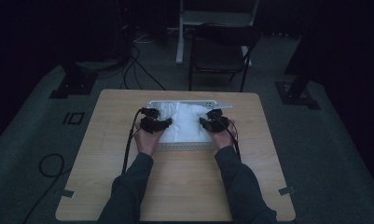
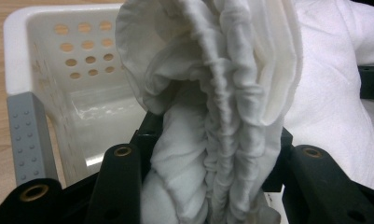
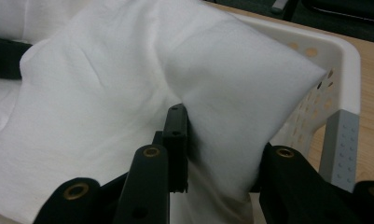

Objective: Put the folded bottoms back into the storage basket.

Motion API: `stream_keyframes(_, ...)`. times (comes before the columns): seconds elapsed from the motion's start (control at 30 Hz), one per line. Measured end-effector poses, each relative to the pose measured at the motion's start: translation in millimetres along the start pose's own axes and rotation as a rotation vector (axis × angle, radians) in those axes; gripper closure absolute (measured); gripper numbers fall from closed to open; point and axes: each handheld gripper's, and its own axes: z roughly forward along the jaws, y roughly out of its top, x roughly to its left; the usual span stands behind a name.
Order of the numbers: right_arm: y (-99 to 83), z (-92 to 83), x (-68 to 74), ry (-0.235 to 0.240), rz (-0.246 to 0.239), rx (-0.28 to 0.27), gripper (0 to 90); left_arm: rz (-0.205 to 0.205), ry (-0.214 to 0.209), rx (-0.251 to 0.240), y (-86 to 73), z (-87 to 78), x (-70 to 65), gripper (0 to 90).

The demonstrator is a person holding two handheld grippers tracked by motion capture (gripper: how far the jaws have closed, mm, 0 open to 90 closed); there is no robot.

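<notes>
White cloth (image 1: 183,122) lying in a white perforated basket (image 1: 184,146) at the middle of a wooden table (image 1: 184,186), held at both ends. Left: the left gripper (image 1: 157,123) has its jaws clamped on a thick gathered bunch of the cloth (image 2: 212,140), the pleats standing upright between them beside the basket wall (image 2: 82,70). Right: the right gripper (image 1: 211,122) pinches a smooth, puffed fold of the same cloth (image 3: 212,102) close to the basket's corner (image 3: 343,60). The fabric appears light, soft and limp: it probably sags between the two grips and offers no stiff edge. A gathered bunch or doubled fold likely gives the surest purchase, since a single layer could slide out. Nothing here looks fragile.
</notes>
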Motion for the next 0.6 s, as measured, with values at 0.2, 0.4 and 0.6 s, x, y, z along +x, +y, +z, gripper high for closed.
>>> stream_keyframes(0.2, -1.8, 1.2, -0.6, -0.003, 0.003, 0.011, 71.3, -0.013, 0.012, 0.025, -0.9, 3.5, -0.5, 54.7)
stream_keyframes(0.4, -5.4, 3.2, -1.0, -0.003, 0.006, 0.028, 71.2, -0.018, 0.021, 0.058, -2.8, 5.3, -1.4, 54.3)
stream_keyframes(0.6, -8.3, 6.7, -1.9, 0.005, 0.007, 0.061, 70.9, -0.035, 0.046, 0.11, -5.7, 9.0, -0.1, 49.6)
